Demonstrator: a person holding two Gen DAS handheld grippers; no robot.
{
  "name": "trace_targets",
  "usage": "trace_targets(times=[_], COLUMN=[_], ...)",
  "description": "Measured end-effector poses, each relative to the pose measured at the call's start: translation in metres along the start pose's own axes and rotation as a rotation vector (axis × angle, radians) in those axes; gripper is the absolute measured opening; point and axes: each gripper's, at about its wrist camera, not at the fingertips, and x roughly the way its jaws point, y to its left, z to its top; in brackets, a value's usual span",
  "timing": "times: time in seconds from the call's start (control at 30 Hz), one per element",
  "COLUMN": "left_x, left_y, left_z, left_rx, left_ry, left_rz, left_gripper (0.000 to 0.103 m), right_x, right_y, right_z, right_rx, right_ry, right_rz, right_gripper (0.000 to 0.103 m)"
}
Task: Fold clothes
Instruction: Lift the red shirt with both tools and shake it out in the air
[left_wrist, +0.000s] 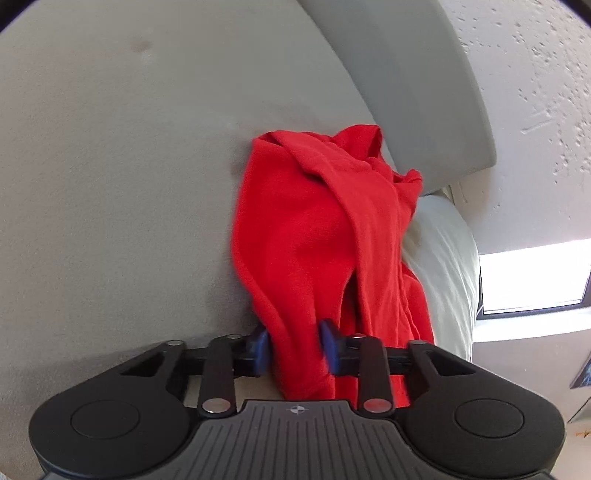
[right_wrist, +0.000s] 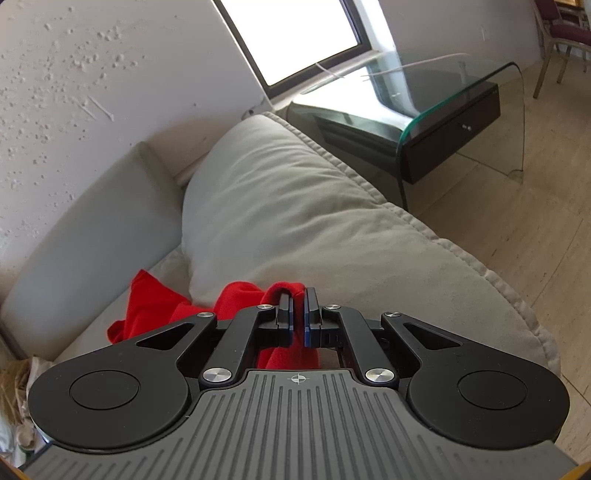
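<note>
Both grippers at the red garment on the grey sofa.

Left gripper (left_wrist: 295, 345): blue pads (left_wrist: 330, 345) stand moderately apart with a hanging fold of the red garment (left_wrist: 314, 229) between them; whether they press the cloth cannot be told. Right gripper (right_wrist: 299, 317): fingers (right_wrist: 312, 314) drawn nearly together, a thin ridge of red cloth pinched at the tips. The garment lies bunched on the sofa seat (left_wrist: 110, 166), running up toward the backrest (left_wrist: 406, 85), beside a pale cushion (right_wrist: 295, 206). Beyond: textured white wall (right_wrist: 92, 74), window (right_wrist: 295, 33), glass side table (right_wrist: 443, 107).
</note>
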Motion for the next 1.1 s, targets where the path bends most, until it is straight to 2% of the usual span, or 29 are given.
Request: trace_targets(times=[0.13,0.33,0.43,0.5,0.57,0.67,0.73,0.77,0.8,0.87,0.93,1.0,1.03,1.1], left_x=[-0.022,-0.107,-0.164,-0.212,-0.266,-0.342,-0.386,-0.408,-0.423,-0.451,-0.458,-0.461,-0.463,-0.467], left_y=[0.005,-0.028,-0.057,-0.09,-0.127,-0.177,-0.194,-0.201,-0.205,-0.208,-0.203,-0.198,-0.195,-0.19], left_z=[-0.002,0.01,0.026,0.037,0.041,0.03,0.016,0.009,0.005,-0.002,-0.001,0.002,0.003,0.005], left_rx=[-0.003,0.106,0.145,0.21,0.294,0.409,0.459,0.482,0.493,0.507,0.506,0.503,0.502,0.499], left_ry=[-0.045,-0.202,-0.289,-0.363,-0.452,-0.611,-0.74,-0.805,-0.837,-0.879,-0.86,-0.833,-0.819,-0.791], left_rz=[-0.024,-0.162,-0.249,-0.293,-0.358,-0.489,-0.531,-0.547,-0.558,-0.576,-0.574,-0.569,-0.566,-0.561], left_gripper=[0.002,0.001,0.001,0.001,0.001,0.001,0.001,0.001,0.001,0.001,0.001,0.001,0.001,0.001], right_x=[0.003,0.004,0.005,-0.003,-0.033,-0.103,-0.151,-0.17,-0.183,-0.197,-0.22,-0.253,-0.264,-0.263], right_y=[-0.002,-0.002,0.006,0.024,0.052,0.085,0.101,0.107,0.112,0.126,0.129,0.127,0.129,0.144], right_z=[0.0,-0.002,0.002,0.013,0.033,0.066,0.083,0.086,0.086,0.086,0.083,0.075,0.07,0.07], right_rx=[0.016,0.085,0.158,0.173,0.144,0.151,0.162,0.165,0.159,0.123,0.116,0.097,0.078,0.034], right_ry=[0.016,0.088,0.194,0.241,0.186,0.022,-0.093,-0.138,-0.157,-0.092,-0.112,-0.246,-0.313,-0.276], right_rz=[0.006,0.062,0.167,0.253,0.353,0.561,0.681,0.719,0.738,0.776,0.865,0.933,0.922,0.865], right_gripper=[0.005,0.005,0.005,0.005,0.005,0.005,0.005,0.005,0.005,0.005,0.005,0.005,0.005,0.005])
